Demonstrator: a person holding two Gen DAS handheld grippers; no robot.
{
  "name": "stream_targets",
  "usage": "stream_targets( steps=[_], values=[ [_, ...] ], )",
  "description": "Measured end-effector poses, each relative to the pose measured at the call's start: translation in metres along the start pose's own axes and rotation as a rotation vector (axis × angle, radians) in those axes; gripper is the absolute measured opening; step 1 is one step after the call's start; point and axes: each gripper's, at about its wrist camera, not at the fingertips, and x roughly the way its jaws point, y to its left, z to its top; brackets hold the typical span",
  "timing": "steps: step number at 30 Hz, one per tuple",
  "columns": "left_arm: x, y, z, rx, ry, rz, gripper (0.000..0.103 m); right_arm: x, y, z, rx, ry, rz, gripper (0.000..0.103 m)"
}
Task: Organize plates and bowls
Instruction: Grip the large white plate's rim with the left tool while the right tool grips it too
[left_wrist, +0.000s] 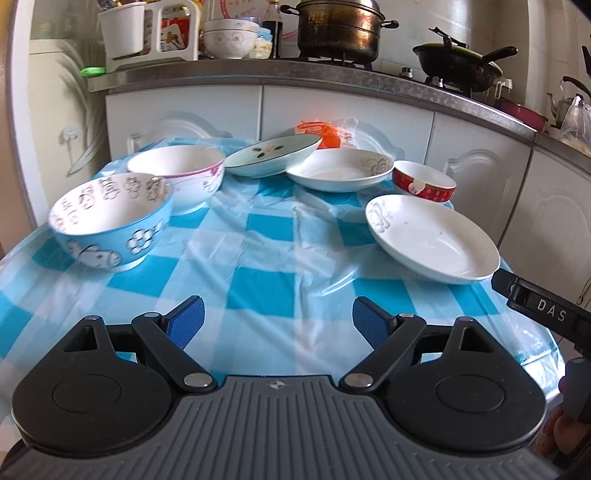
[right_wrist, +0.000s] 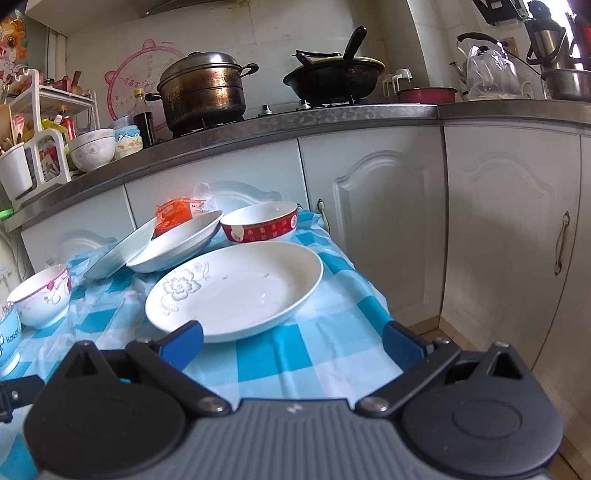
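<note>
Left gripper is hovering low in frame over the checked bench, fingers spread wide, gripping nothing. Right gripper is likewise gaping and empty, the near white plate lying just beyond its fingers, centre frame. Blue bowl is sitting mid-left, pink-flowered bowl behind it. Farther back: green-rimmed plate, second white plate, red bowl.
</note>
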Motion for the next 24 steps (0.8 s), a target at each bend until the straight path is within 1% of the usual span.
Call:
stream_targets(
  steps=[2,5,9,12,16,19,24],
  values=[
    [0.005,-0.003,0.003,-0.004,-0.01,-0.014,0.103,0.005,-0.006,0.003,0.009,-0.004,-0.006,0.102],
    [0.016,-0.008,0.013,-0.027,-0.022,-0.048,0.103,0.015,-0.021,0.007,0.063,0.006,0.0,0.102],
    [0.033,-0.015,0.029,-0.04,-0.051,-0.128,0.103,0.028,-0.041,0.014,0.133,0.0,0.021,0.102],
    [0.048,-0.021,0.04,-0.059,-0.049,-0.201,0.103,0.038,-0.052,0.022,0.181,-0.003,0.043,0.102],
    [0.066,-0.033,0.053,-0.048,-0.041,-0.283,0.103,0.049,-0.057,0.032,0.227,-0.001,0.098,0.102],
    [0.079,-0.037,0.056,-0.055,-0.028,-0.33,0.103,0.055,-0.057,0.039,0.248,-0.009,0.156,0.102],
    [0.1,-0.037,0.057,-0.097,0.005,-0.364,0.103,0.071,-0.052,0.048,0.25,0.013,0.207,0.102]
  ],
)
